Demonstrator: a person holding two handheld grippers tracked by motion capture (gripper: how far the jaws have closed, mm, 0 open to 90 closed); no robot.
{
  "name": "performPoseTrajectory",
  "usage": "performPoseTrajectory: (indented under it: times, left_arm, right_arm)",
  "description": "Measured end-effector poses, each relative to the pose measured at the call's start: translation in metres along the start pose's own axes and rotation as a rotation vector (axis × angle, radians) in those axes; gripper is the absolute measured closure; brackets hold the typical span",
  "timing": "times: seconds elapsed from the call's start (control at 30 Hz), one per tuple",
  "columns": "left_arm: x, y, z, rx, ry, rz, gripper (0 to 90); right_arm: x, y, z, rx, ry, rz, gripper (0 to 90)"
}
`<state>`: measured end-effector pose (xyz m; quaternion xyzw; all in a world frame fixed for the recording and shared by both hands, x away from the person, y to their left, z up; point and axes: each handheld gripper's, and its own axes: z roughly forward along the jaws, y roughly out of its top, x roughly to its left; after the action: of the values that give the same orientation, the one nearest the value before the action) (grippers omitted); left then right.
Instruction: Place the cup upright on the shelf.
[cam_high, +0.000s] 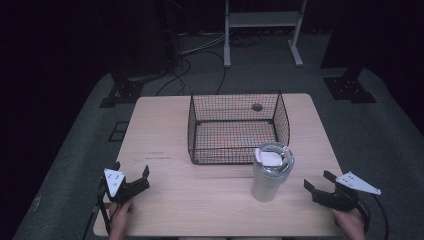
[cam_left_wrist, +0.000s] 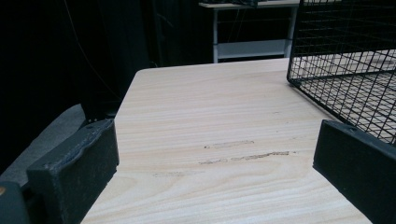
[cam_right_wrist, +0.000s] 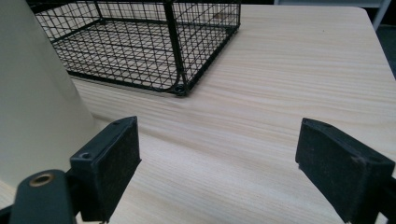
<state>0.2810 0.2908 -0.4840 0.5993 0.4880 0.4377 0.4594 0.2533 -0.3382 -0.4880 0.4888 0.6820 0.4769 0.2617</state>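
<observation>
A cream tumbler (cam_high: 270, 172) with a clear lid stands upright on the wooden table (cam_high: 170, 195), just in front of the black wire basket (cam_high: 237, 127). My right gripper (cam_high: 316, 182) rests at the table's front right, open and empty, a short way to the right of the tumbler. In the right gripper view the tumbler's wall (cam_right_wrist: 32, 93) rises at the left, beside the left jaw, and the basket (cam_right_wrist: 140, 42) lies beyond. At the front left my left gripper (cam_high: 132, 172) stands open with nothing between its jaws. The left gripper view has the basket's corner (cam_left_wrist: 345, 70) at the right.
The basket holds nothing that I can see. Bare wood (cam_left_wrist: 210, 112) stretches ahead of the left gripper. A white metal frame (cam_high: 262, 30) and cables lie on the dark floor beyond the table's far edge.
</observation>
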Motion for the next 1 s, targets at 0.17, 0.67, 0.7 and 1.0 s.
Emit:
performPoseTrajectory:
  times: [0.17, 0.67, 0.7, 1.0]
  left_arm:
    - [0.0, 0.0, 0.0, -0.001, -0.002, 0.005, 0.0]
    - [0.0, 0.0, -0.001, -0.006, -0.008, 0.004, 0.0]
    - [0.0, 0.0, -0.001, -0.006, -0.008, 0.005, 0.0]
    - [0.0, 0.0, -0.001, -0.007, -0.008, -0.001, 0.0]
  right_arm:
    - [0.005, 0.004, -0.006, -0.002, 0.019, -0.024, 13.0]
    - [0.021, 0.022, -0.027, -0.027, 0.134, -0.094, 12.1]
    - [0.023, 0.024, -0.028, -0.029, 0.141, -0.099, 11.9]
    - [0.035, 0.031, -0.032, -0.025, 0.186, -0.14, 11.5]
